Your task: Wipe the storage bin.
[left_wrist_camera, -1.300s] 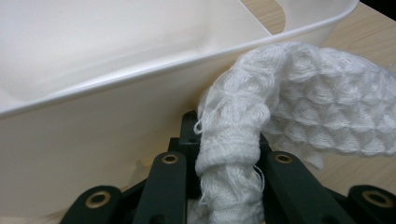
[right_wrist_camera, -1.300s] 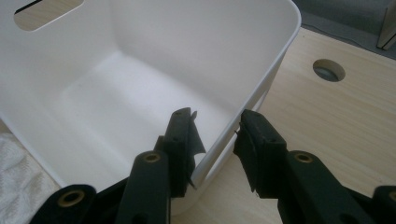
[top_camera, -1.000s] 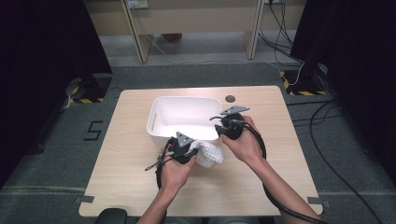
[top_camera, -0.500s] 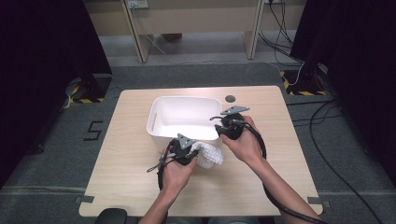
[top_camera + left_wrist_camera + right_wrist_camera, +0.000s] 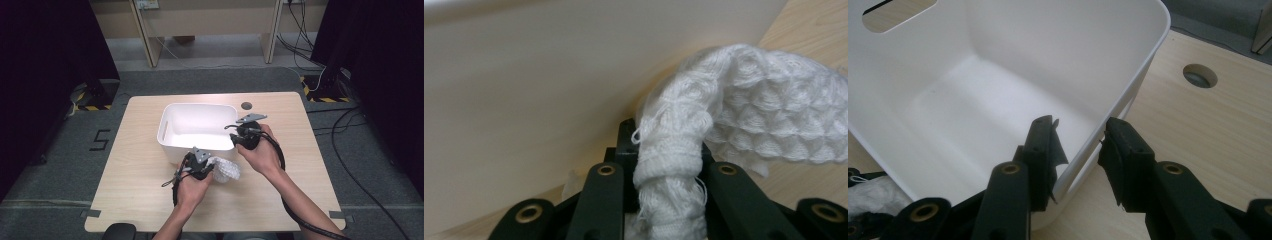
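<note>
A white plastic bin (image 5: 172, 125) stands mid-table with nothing inside it. My left gripper (image 5: 205, 167) sits just in front of the bin's near wall, shut on a bunched white knitted cloth (image 5: 226, 170). In the left gripper view the cloth (image 5: 749, 110) rises from between the black jaws of the left gripper (image 5: 666, 155) and droops to the right, close against the bin wall (image 5: 524, 100). My right gripper (image 5: 243, 136) is at the bin's near right corner. In the right gripper view the right gripper (image 5: 1078, 145) clamps the bin's rim (image 5: 1143, 65), one jaw inside and one outside.
A round cable hole (image 5: 246, 105) lies in the wooden table (image 5: 140, 190) behind the right gripper, also seen as a hole (image 5: 1200, 75) beside the bin. Bare wood extends left, right and in front of the hands. Cables trail off the right side.
The left gripper has sunk a little toward the table with the cloth still in it. The right gripper and the bin have not moved.
</note>
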`<state>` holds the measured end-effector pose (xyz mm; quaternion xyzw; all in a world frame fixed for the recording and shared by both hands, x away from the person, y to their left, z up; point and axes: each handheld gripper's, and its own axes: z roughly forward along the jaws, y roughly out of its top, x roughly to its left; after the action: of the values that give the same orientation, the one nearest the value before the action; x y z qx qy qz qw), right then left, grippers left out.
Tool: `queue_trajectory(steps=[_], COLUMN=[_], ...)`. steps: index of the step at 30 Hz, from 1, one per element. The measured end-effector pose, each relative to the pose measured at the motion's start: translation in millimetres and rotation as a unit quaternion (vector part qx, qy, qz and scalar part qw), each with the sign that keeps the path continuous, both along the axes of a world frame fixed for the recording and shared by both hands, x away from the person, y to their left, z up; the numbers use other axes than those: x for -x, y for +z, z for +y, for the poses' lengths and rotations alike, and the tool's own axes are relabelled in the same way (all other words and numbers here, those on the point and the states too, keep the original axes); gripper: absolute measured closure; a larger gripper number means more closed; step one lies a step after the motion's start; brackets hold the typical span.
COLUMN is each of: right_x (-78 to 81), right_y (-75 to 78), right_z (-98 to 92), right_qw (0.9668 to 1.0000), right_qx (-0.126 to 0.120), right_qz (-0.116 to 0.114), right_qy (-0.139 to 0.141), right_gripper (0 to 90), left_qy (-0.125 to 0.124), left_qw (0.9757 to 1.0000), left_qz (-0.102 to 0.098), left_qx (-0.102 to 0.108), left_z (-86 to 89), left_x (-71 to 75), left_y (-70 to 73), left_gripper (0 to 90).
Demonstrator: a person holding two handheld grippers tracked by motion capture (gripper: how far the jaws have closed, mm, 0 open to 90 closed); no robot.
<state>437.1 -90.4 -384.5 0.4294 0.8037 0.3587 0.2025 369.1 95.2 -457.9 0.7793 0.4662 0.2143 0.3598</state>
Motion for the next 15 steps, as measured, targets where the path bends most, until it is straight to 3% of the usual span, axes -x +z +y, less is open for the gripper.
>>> queue_trajectory(steps=[15], right_x=[0.3], right_y=[0.1], right_z=[0.2], right_qw=[1.0], right_qx=[0.0], right_qz=[0.0], right_qy=[0.0], right_gripper=[65.7], left_qy=[0.0], left_qw=[0.9998], left_qz=[0.017], left_qx=[-0.012], left_z=[-5.2], left_x=[-4.5], left_y=[-19.6], left_gripper=[76.2])
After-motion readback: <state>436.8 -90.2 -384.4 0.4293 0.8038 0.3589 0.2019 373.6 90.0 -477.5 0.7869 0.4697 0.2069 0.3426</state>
